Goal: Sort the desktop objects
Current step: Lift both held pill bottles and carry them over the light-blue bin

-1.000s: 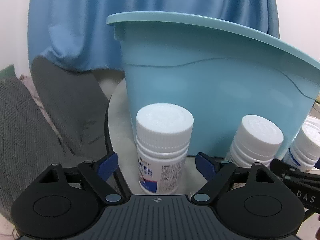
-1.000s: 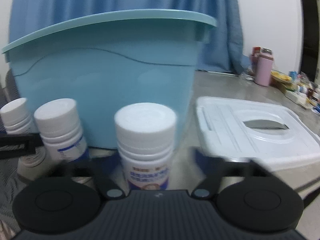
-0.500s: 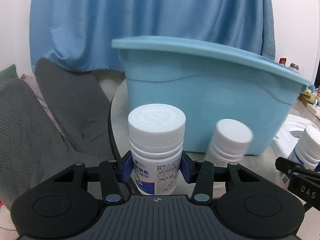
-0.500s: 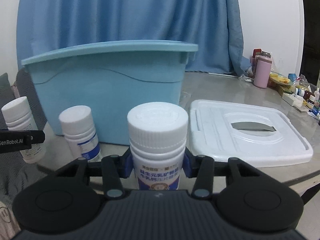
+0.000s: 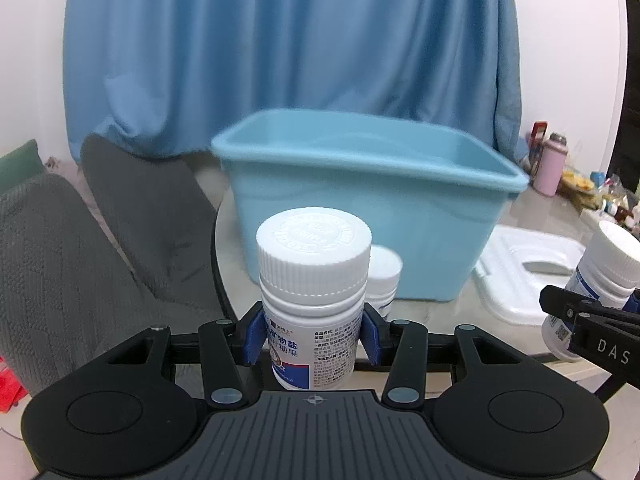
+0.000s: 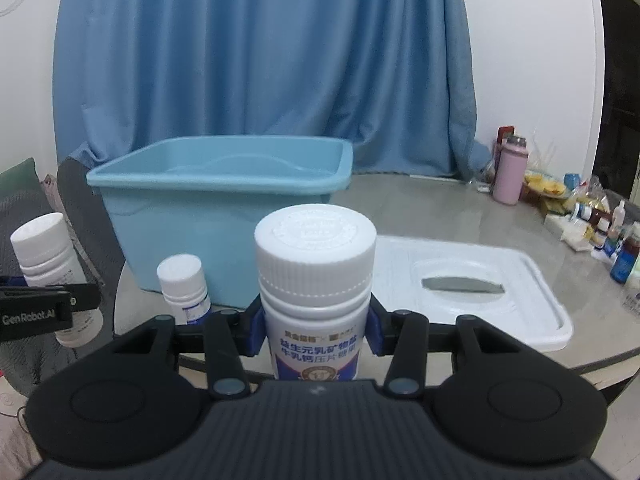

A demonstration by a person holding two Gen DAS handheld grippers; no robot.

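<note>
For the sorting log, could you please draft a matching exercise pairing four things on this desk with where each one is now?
Things:
1. left bottle
2. small bottle
3. white lid
4. pink flask

Places:
A. flat on the table, right of the blue bin
B. standing on the table in front of the bin
C. far right of the table, near the curtain
D. clamped in the left gripper

Pairs: 1-D, 2-B, 3-A, 4-C
</note>
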